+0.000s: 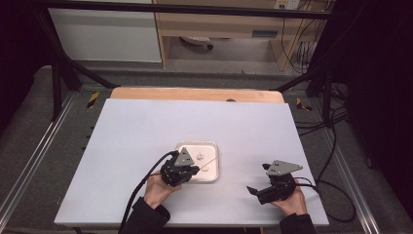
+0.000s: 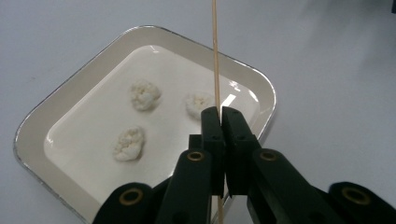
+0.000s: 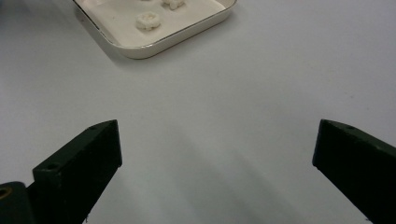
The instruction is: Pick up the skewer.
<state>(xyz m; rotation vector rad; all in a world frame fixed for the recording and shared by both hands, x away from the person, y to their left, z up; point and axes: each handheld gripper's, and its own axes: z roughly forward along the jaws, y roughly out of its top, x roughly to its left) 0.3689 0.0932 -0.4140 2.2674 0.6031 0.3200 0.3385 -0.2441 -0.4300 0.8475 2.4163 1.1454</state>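
The left gripper (image 2: pixel 220 114) has its jaws clamped on a thin wooden skewer (image 2: pixel 215 56), which runs out past the tips over the near edge of the tray (image 2: pixel 37 121). Three pale lumps lie on the tray (rough, crumbly-looking): one (image 2: pixel 144 94) toward the back, one (image 2: pixel 128 143) nearer, one (image 2: pixel 198 103) just beside the skewer. The right gripper (image 3: pixel 217 154) hangs over bare table (image 1: pixel 136 131) well to the tray's right, jaws wide apart, nothing between them.

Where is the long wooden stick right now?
The wooden stick is pinched in the left gripper, pointing out over the white tray, beside the right-hand white lump in the left gripper view.
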